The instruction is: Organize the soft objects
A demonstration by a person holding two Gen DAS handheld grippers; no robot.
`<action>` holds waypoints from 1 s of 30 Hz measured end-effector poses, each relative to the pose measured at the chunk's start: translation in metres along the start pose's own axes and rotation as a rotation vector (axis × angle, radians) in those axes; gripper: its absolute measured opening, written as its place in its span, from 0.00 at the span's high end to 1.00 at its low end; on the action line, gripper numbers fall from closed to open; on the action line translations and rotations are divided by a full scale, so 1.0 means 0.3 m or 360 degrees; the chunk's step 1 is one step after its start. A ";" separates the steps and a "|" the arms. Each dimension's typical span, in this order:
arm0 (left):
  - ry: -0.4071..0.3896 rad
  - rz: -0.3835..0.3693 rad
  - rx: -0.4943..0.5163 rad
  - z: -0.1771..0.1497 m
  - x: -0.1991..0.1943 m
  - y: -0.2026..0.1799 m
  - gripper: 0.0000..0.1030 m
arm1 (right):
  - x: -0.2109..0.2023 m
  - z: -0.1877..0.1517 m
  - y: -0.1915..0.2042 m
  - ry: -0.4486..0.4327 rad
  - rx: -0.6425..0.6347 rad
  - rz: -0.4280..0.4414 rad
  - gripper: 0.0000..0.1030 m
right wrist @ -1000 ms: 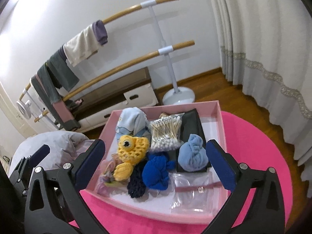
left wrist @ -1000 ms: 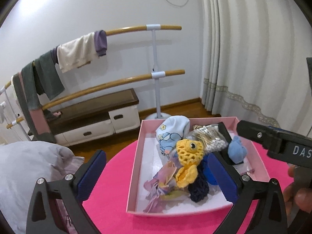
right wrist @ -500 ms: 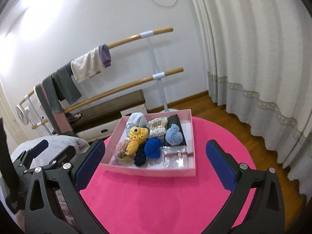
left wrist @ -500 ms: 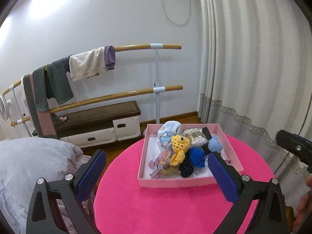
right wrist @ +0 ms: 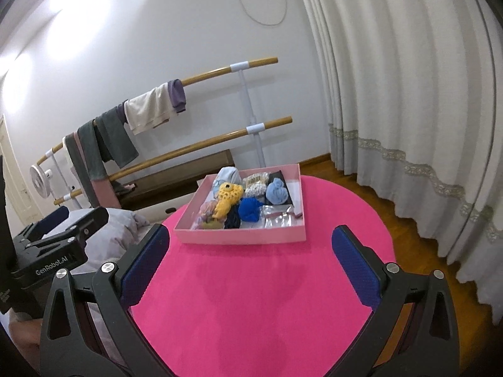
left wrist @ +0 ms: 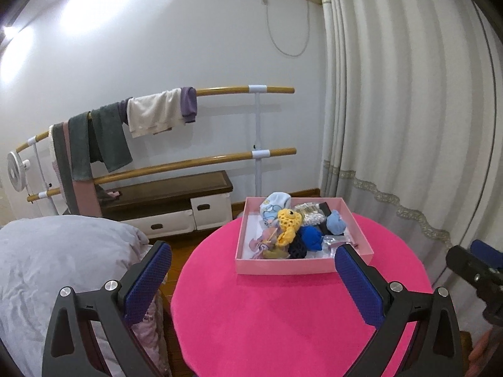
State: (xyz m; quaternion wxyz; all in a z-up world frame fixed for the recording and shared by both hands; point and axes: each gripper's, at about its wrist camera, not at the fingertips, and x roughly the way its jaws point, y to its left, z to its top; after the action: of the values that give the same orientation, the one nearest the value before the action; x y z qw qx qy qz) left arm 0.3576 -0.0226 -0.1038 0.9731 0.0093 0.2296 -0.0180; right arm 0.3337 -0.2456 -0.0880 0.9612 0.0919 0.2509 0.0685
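A pink shallow box (left wrist: 283, 265) (right wrist: 239, 238) sits at the far side of a round pink table (left wrist: 283, 320) (right wrist: 257, 295). It holds soft items: a yellow crochet toy (left wrist: 289, 223) (right wrist: 229, 199), a dark blue bundle (left wrist: 311, 238) (right wrist: 250, 209), a light blue bundle (left wrist: 335, 222) (right wrist: 276, 192), a pale printed sock (left wrist: 274, 204), a navy net piece (left wrist: 297, 249) and a pastel hair tie (left wrist: 262, 242). My left gripper (left wrist: 251, 270) is open and empty, well back from the box. My right gripper (right wrist: 250, 257) is open and empty, also short of it.
A bag of cotton swabs (right wrist: 256, 185), a black case (right wrist: 276, 175) and clear plastic packets (right wrist: 278, 216) also lie in the box. A grey duvet (left wrist: 47, 267) lies left of the table. Wooden rails with hung clothes (left wrist: 151, 116), a low cabinet (left wrist: 169, 204) and curtains (left wrist: 408, 125) stand behind.
Both grippers have pulled back and up from the box, which now looks much smaller. Much more of the pink table shows. Both stay open and empty.
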 end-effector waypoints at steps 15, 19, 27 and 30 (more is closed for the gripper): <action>-0.0015 0.0016 -0.0005 -0.083 -0.220 -0.017 0.00 | -0.129 -0.060 0.074 -0.0077 -0.0113 -0.0063 0.00; -0.0017 0.0008 -0.0024 -0.081 -0.242 -0.008 0.00 | -0.154 -0.066 0.070 -0.0088 -0.0105 -0.0079 0.00; -0.0063 0.0006 -0.0056 -0.092 -0.278 0.013 0.00 | -0.188 -0.074 0.099 -0.0114 -0.0140 -0.0114 0.00; -0.0069 -0.0008 -0.0081 -0.100 -0.300 0.027 0.00 | -0.195 -0.072 0.114 -0.0129 -0.0157 -0.0126 0.00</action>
State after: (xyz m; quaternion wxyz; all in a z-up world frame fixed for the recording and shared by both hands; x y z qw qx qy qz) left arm 0.2639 -0.0110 -0.0903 0.9777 -0.0162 0.2090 -0.0147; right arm 0.2694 -0.2196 -0.0718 0.9759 0.0372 0.2114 0.0389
